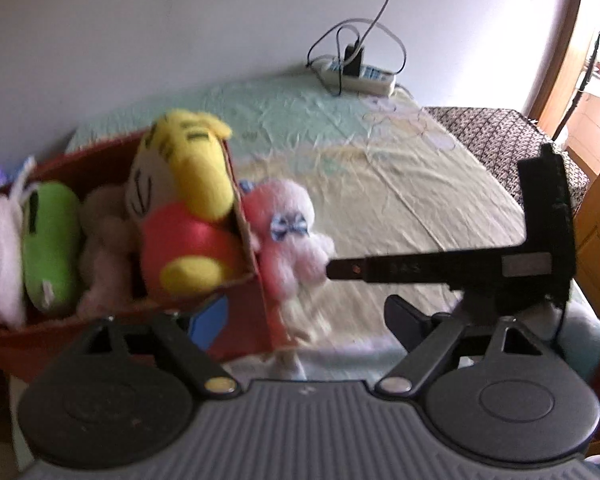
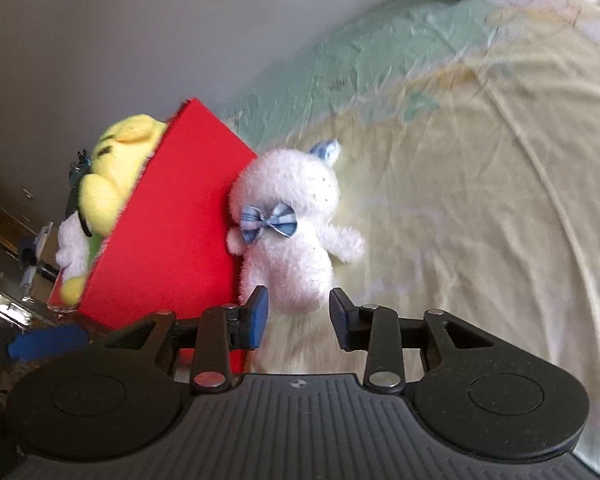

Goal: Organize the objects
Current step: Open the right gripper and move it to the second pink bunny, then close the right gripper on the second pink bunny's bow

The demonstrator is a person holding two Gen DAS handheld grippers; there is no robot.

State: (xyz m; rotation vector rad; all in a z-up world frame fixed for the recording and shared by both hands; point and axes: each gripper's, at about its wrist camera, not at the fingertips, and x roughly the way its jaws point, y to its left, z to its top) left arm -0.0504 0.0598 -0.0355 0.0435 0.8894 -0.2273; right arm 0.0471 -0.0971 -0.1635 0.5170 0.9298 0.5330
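Right gripper (image 2: 298, 314) has its jaws apart, straddling the feet of the white plush cat (image 2: 290, 224) without pinching yet. Looks like the grab step; next it needs closing. Left gripper (image 1: 296, 316) is spread wide, empty. Cat leans upright against the red box (image 2: 172, 232) on the bed (image 2: 480, 200), head up.

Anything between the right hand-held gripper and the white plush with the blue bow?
Nothing. In the right wrist view the right hand-held gripper stands open just below the white plush, only bare bedsheet between them.
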